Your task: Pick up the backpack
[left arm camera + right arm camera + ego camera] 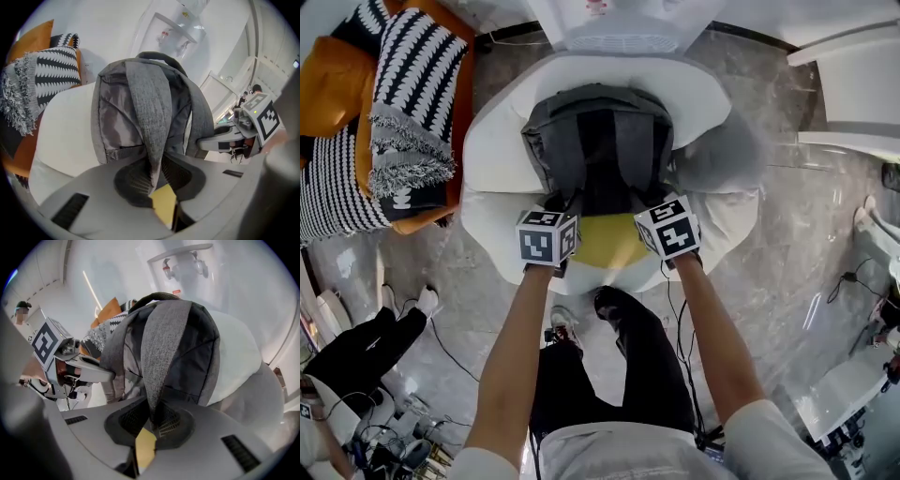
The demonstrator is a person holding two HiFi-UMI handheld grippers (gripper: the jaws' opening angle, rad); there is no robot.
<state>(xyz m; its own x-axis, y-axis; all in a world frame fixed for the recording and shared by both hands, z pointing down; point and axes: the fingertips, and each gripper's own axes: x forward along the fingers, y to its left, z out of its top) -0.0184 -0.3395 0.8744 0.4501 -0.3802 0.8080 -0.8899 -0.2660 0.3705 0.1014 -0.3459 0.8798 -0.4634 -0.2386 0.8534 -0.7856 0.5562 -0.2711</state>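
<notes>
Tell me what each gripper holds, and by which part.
The backpack: the left gripper pinches one shoulder strap, the right gripper the other strap, near their lower ends.

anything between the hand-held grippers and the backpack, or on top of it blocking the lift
Nothing visible. The left hand-held gripper is shut on one grey shoulder strap of the backpack, the right hand-held gripper on the other strap. The backpack rests on a white armchair with nothing lying over it.
</notes>
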